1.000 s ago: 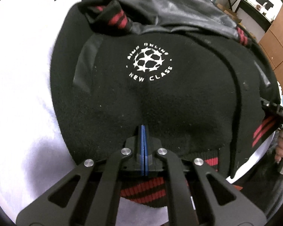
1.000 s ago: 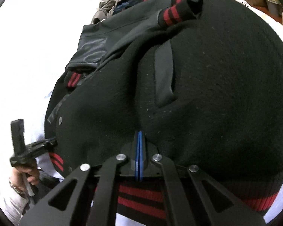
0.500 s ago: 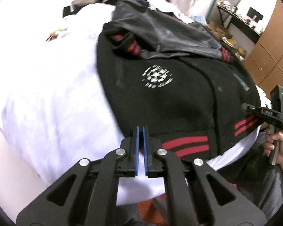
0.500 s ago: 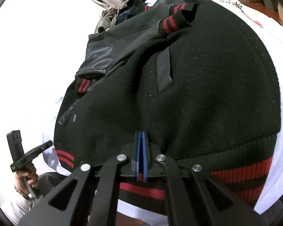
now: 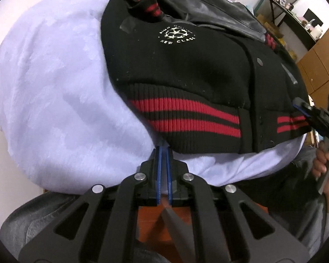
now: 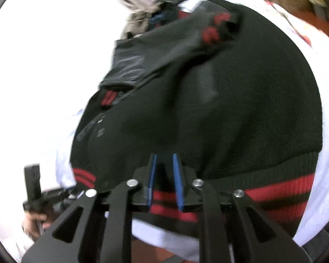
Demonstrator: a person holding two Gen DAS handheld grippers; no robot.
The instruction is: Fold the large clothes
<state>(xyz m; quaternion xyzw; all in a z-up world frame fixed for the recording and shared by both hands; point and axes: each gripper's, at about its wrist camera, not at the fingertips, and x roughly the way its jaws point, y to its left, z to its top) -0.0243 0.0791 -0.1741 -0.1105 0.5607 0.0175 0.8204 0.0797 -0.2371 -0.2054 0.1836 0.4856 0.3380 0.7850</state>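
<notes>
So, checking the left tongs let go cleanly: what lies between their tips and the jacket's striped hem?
Only bare white sheet, in the left wrist view: the left tongs stand just short of the striped hem.

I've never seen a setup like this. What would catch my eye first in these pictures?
Most striking is the black jacket with red-striped ribbed hem, spread over a white sheet and filling both views. A white star-ball emblem reading NEW CLASS sits on its chest. At the bottom of each view stands a black hand-held gripper with blue pads: the left hand-held gripper shut just off the hem, the right hand-held gripper just opening over the hem.
</notes>
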